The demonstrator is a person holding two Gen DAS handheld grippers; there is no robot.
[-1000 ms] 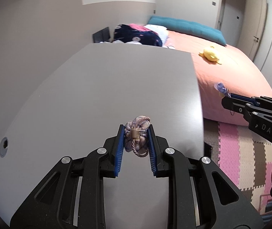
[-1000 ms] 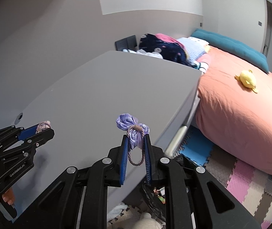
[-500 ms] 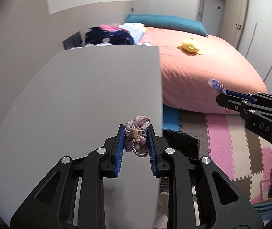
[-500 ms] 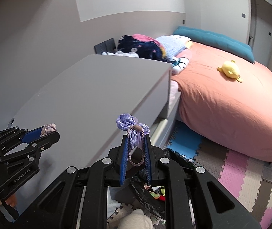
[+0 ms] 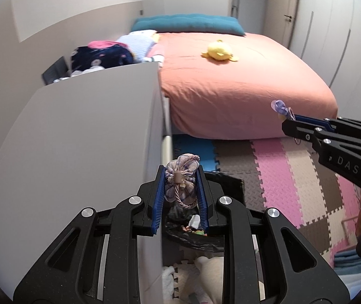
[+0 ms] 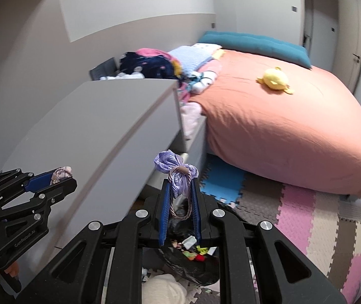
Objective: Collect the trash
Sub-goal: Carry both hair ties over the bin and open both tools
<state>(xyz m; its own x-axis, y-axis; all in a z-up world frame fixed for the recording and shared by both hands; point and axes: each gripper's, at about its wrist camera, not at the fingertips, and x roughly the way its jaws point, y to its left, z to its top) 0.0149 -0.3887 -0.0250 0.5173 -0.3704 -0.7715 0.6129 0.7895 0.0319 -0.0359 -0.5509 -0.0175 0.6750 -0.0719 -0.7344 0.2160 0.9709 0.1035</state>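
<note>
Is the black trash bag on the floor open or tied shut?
Open. The black trash bag gapes below the right gripper, and colorful scraps show inside its mouth.

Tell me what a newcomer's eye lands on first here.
Each gripper's jaws clamp a small tied cloth bundle: a pinkish one in the left gripper, a lilac one in the right gripper. Below them sits a black trash bag, and beyond, a yellow plush lies on the salmon bed.
</note>
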